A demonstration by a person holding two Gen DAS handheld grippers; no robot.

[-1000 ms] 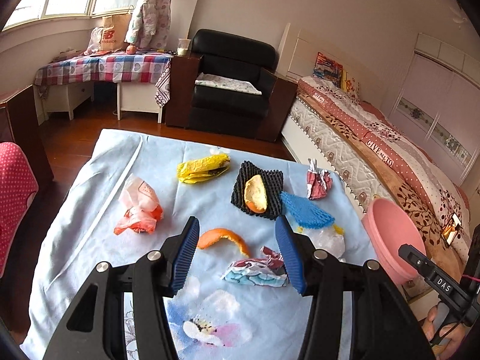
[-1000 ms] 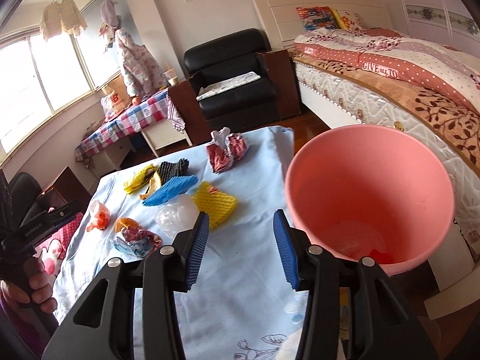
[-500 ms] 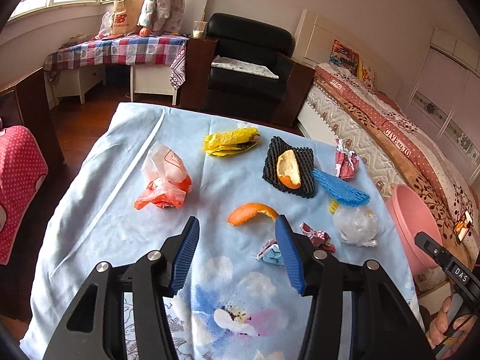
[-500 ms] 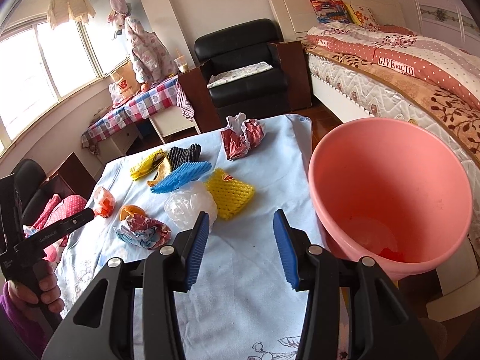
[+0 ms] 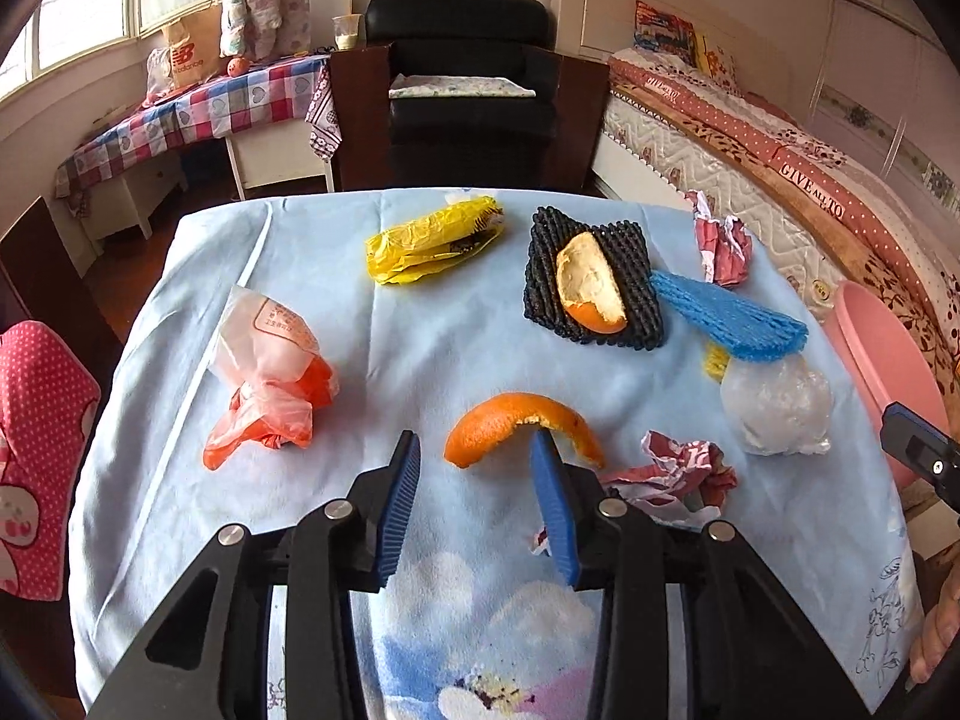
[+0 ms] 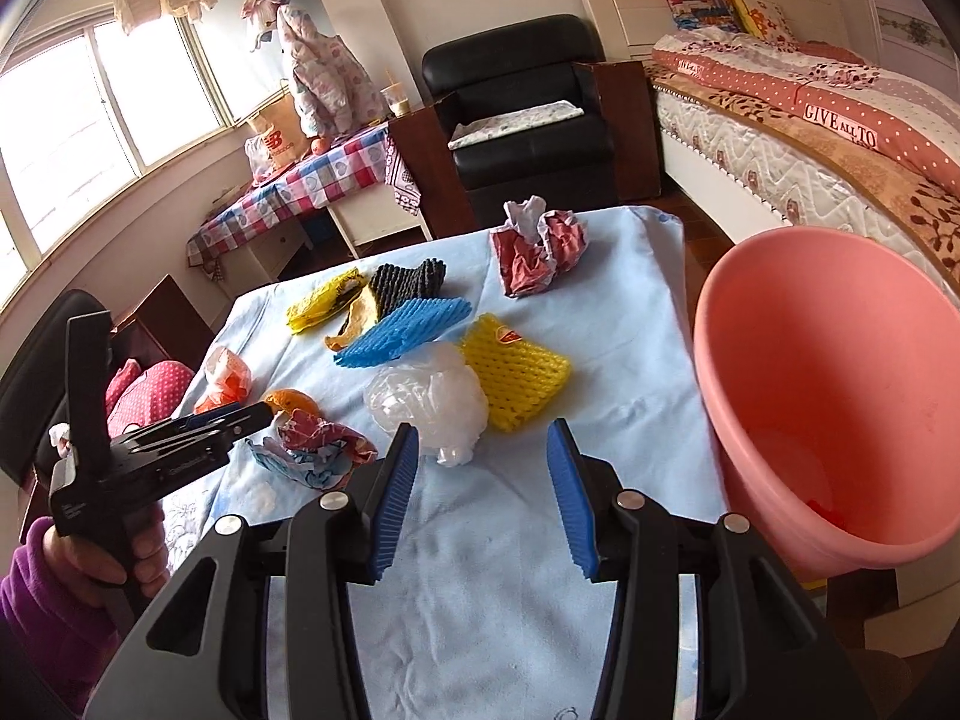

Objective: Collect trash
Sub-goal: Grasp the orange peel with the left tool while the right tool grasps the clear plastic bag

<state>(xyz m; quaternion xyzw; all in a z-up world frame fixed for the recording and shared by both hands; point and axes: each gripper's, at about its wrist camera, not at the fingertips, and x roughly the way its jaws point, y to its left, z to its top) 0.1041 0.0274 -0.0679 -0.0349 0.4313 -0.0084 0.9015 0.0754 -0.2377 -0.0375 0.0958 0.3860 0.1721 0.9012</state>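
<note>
Trash lies on a light blue tablecloth [image 5: 420,360]. My left gripper [image 5: 477,450] is open, low over the cloth, with a curved orange peel [image 5: 516,426] just ahead between its fingertips. A crumpled red-and-blue wrapper [image 5: 678,474] lies to its right. My right gripper [image 6: 480,438] is open and empty above the cloth, just short of a clear plastic bag [image 6: 429,402] and a yellow foam net [image 6: 516,372]. The pink bin [image 6: 840,420] stands at its right.
Farther back lie an orange plastic bag [image 5: 270,372], a yellow wrapper [image 5: 432,240], a black foam net with peel [image 5: 594,288], a blue foam net [image 5: 732,318] and a red crumpled paper [image 5: 720,240]. A bed [image 6: 840,138] runs along the right, an armchair [image 5: 468,84] behind.
My left gripper has moved forward and down toward the orange peel, which now sits between its fingertips. My right gripper has shifted slightly left, away from the bin.
</note>
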